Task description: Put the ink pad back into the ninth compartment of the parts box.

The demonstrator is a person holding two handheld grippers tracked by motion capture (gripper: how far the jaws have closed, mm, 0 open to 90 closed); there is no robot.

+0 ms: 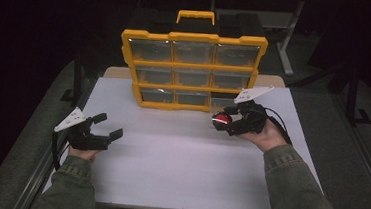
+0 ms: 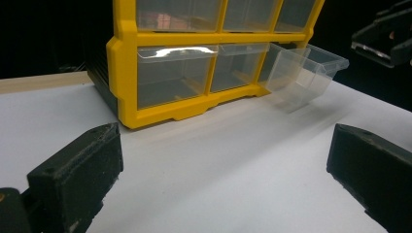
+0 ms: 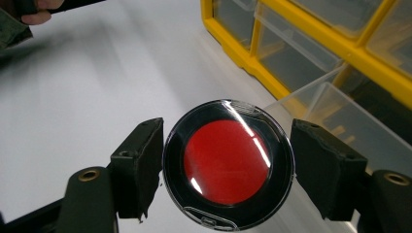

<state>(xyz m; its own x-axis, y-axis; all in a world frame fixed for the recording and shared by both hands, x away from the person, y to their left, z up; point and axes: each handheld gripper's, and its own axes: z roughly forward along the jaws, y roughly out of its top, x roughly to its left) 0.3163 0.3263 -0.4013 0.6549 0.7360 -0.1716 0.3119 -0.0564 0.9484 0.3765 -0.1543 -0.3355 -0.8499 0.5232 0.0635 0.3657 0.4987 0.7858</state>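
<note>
A yellow organizer with clear drawers stands upright at the back of the white table. Its bottom right drawer is pulled out and looks empty. My right gripper hovers just in front of that drawer, shut on a round clear case with a red disc inside; the jaws press its left and right edges. The same red disc case faces the high view. Off to the left, my left gripper stands open with nothing between its fingers.
The organizer has a handle on top and fills the table's back middle. White tabletop lies bare between the two grippers. The person's sleeves come in from the front edge. Dark floor surrounds the table.
</note>
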